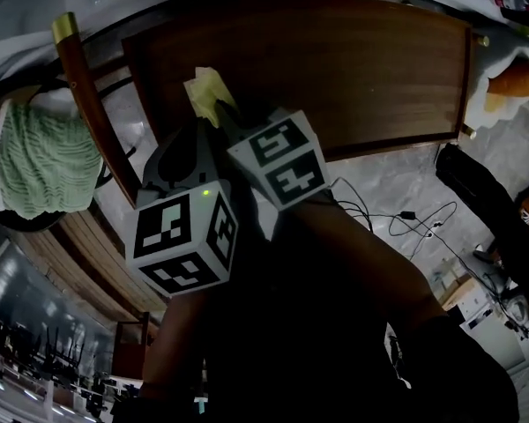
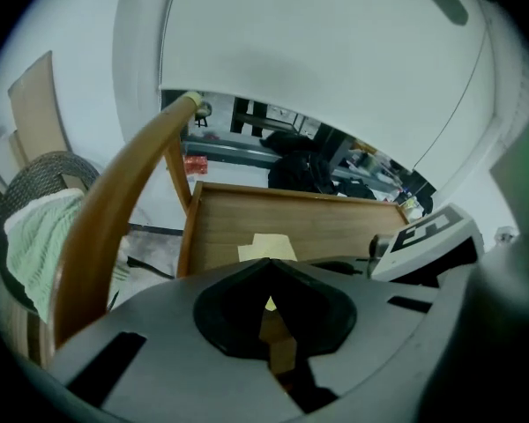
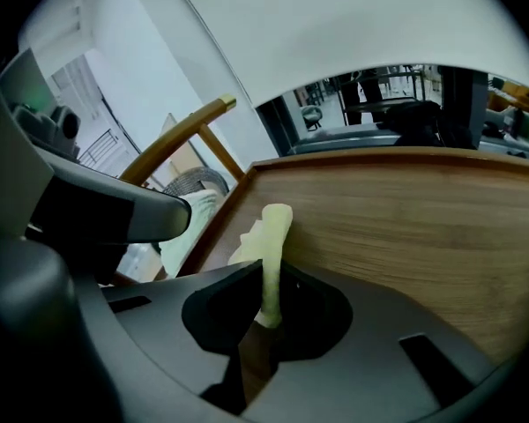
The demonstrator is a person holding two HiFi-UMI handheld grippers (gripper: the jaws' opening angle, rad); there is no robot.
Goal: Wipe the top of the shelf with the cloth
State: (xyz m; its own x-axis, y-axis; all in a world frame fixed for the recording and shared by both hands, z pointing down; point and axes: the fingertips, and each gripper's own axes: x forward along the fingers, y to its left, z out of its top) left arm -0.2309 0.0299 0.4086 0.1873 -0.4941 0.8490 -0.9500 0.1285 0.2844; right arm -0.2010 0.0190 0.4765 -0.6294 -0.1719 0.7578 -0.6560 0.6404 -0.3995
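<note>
Firmly clamped on the yellow cloth (image 3: 271,245), the right gripper (image 3: 266,314) held it upright over the wooden shelf (image 3: 406,210) near its left edge, while the left gripper (image 2: 269,314) hung close beside, jaws together on nothing.

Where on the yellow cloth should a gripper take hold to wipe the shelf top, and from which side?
The raised fold at its near edge, approached from the person's side. There the cloth stands up as a thin ridge that jaws can pinch, while the rest lies flat on the shelf top. The right gripper is shut on that fold.
</note>
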